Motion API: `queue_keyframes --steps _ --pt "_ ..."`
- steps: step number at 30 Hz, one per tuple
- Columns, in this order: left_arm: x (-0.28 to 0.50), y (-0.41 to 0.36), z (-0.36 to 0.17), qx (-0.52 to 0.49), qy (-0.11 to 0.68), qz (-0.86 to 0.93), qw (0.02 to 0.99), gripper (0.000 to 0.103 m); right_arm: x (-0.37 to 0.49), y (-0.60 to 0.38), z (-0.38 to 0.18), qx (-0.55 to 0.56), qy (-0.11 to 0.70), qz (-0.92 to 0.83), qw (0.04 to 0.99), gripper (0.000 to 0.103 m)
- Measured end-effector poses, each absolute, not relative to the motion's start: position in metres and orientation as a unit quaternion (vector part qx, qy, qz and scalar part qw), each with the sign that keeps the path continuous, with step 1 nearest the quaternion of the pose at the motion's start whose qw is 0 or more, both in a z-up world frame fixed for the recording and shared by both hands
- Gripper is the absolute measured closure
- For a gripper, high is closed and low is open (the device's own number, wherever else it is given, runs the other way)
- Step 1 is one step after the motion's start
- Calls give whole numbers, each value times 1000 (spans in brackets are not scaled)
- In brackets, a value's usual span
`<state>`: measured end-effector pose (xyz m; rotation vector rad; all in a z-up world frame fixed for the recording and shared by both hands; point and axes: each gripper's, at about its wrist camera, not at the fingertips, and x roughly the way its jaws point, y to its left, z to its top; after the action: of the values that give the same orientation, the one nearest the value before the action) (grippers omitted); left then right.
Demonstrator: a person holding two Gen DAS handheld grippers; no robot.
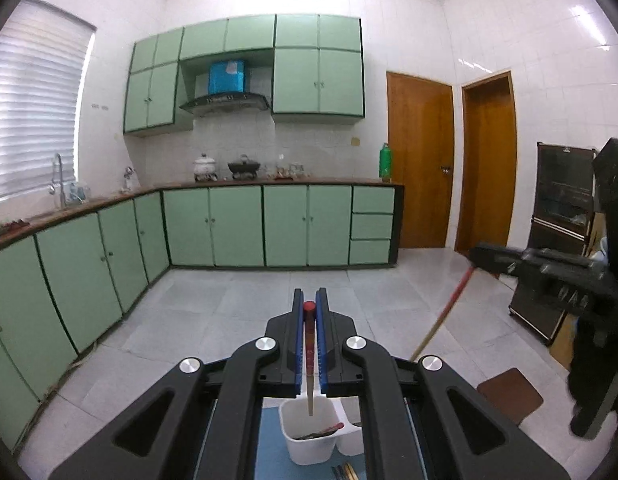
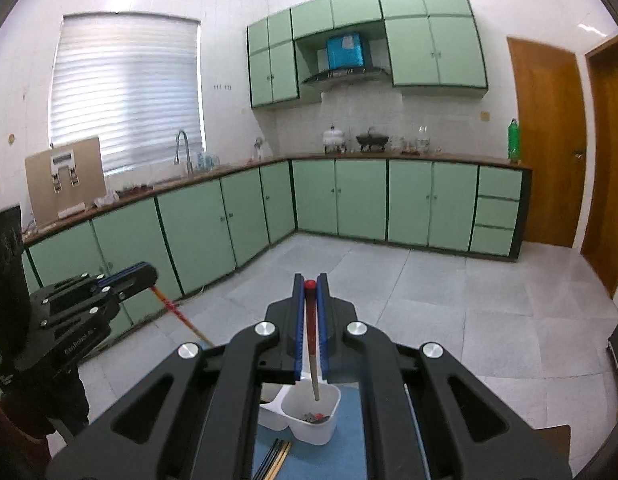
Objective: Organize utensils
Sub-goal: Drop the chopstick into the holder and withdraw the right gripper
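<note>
a chopstick [image 1: 309, 354] with a red top is clamped between the blue pads [image 1: 297, 344] of the left gripper [image 1: 309, 308], whose fingers are closed narrowly on it. the stick is held almost upright, and its pale lower tip hangs over the left compartment of a white holder [image 1: 309, 446]. a few dark utensils are seen lying at the bottom of that compartment. the holder is set on a blue mat [image 1: 271, 456], and more chopsticks [image 1: 345, 472] are laid on the mat just in front of it.

in the right wrist view, a second chopstick [image 2: 311, 340] with a red top is gripped the same way by the right gripper [image 2: 310, 285], with its fingers pressed narrowly around it. its pale tip is pointed down into the right compartment of the holder [image 2: 313, 420], above some dark pieces at the bottom. a loose bundle of chopsticks [image 2: 277, 458] is seen on the mat [image 2: 349, 440] beside the holder.

each gripper is seen from the other's camera, off to the side and well apart.

farther off, a grey tiled floor [image 1: 237, 308] is spread out, green cabinets [image 1: 237, 224] are lined along the walls, and two brown doors [image 1: 419, 160] are set at the right.
</note>
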<state>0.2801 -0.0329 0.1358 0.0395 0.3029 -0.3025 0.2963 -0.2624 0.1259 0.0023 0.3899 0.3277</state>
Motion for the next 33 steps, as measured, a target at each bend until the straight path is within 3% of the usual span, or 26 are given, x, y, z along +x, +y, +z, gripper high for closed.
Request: queue_keyframes --steps 6,8,9,15,17,23,28,33 --pt "309 -42 106 24 197 -160 967 95 323 -243 84 -7 253 157 955 97" --pt "310 -44 100 29 202 -157 966 85 323 -240 79 -3 257 157 954 94" --pt "309 -44 98 28 205 -157 966 74 323 -241 77 -3 257 154 954 93" --pt "295 -37 105 17 195 -156 968 65 303 -249 85 6 237 136 962 70" --pt "283 -32 108 14 187 -153 970 61 288 -257 90 7 222 127 967 51" --pt "222 -23 96 27 168 -138 976 42 230 -278 75 1 201 105 974 22" --pt "184 -14 56 15 202 -127 971 35 186 -291 33 15 226 101 969 14" --pt "161 -10 2 15 259 -115 959 32 152 -285 -24 19 274 88 958 13"
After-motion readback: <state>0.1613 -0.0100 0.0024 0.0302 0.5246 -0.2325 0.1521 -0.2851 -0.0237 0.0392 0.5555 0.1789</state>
